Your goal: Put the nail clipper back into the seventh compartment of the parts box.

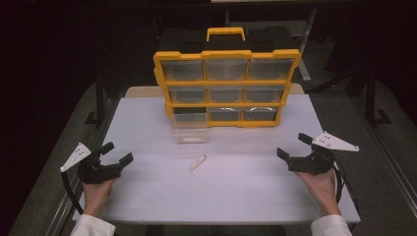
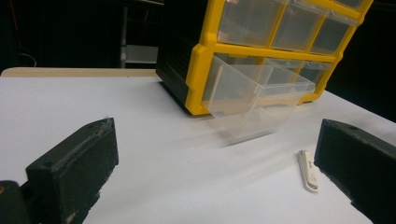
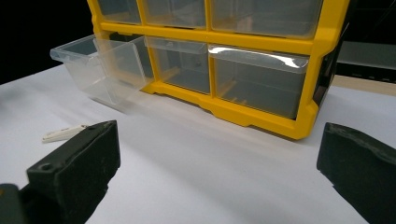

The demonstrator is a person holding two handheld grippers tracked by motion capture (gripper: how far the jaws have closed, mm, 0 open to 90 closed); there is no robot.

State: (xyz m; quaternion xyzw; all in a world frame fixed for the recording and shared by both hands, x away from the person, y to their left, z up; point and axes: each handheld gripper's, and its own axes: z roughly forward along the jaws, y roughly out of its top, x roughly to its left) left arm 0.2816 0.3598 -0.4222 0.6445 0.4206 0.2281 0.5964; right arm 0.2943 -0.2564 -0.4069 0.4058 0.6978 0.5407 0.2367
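Looking down from the high view, we see a white table (image 1: 236,191) with a yellow organizer (image 1: 226,81) of clear drawers standing upright at its far side; its bottom-left drawer (image 1: 189,127) is pulled out toward us and rests with its front on the table, while the other drawers sit closed in their slots; a small white stick (image 1: 197,163) lies flat on the table, in front of that pulled-out drawer and apart from it, roughly midway between the two grippers; the left gripper (image 1: 120,153) is held in a hand (image 1: 97,192) near the table's left edge, its jaws spread wide with nothing between them; the right gripper (image 1: 293,146) is held in the other hand (image 1: 320,187) near the right edge, its jaws likewise spread and empty; in the left gripper view the stick lies just beside the right-hand jaw; in the right gripper view it lies beyond the left-hand jaw.
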